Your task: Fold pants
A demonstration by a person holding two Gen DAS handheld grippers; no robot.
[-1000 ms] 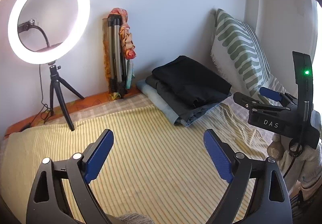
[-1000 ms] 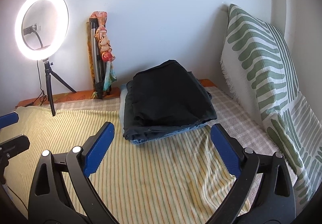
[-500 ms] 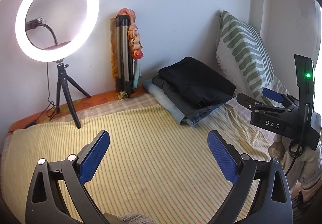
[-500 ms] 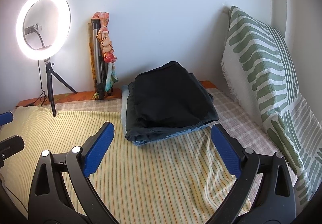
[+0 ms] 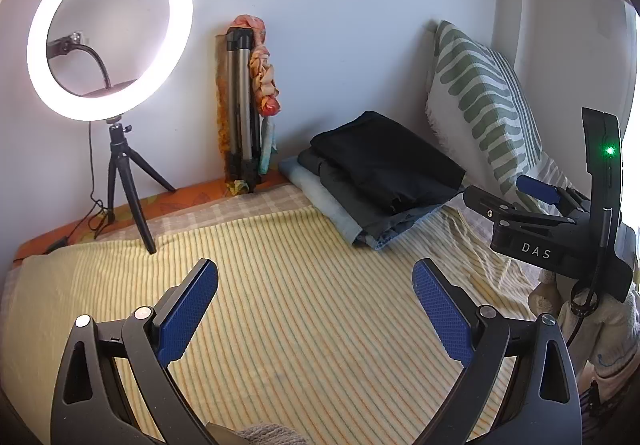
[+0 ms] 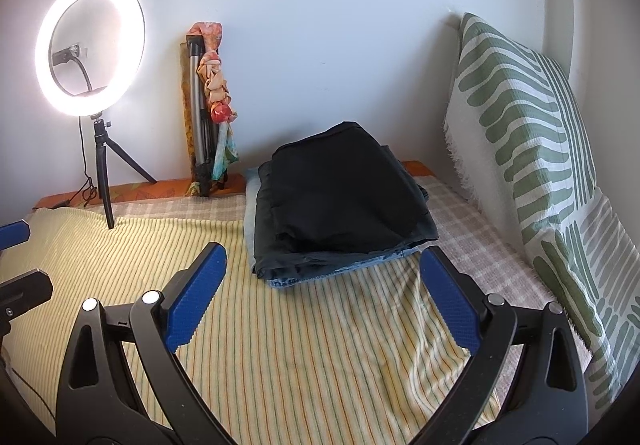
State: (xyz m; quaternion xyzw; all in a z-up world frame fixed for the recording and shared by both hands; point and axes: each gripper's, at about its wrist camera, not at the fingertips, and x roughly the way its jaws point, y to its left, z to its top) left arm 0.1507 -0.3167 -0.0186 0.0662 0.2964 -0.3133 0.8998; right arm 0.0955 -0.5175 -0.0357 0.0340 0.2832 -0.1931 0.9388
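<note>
Striped bedspread bare beneath both wide-open, empty jaws; folded pants stack just ahead of right gripper. Likely done; left gripper should hold clear.

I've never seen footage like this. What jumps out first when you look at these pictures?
Probably the glowing ring light on its small tripod, at the far left by the wall. Next, the stack of folded pants, dark ones on top of blue, lying on the striped yellow bedspread near a green-patterned cushion. Up close, the left claw and right claw both gape open, holding nothing.
</note>
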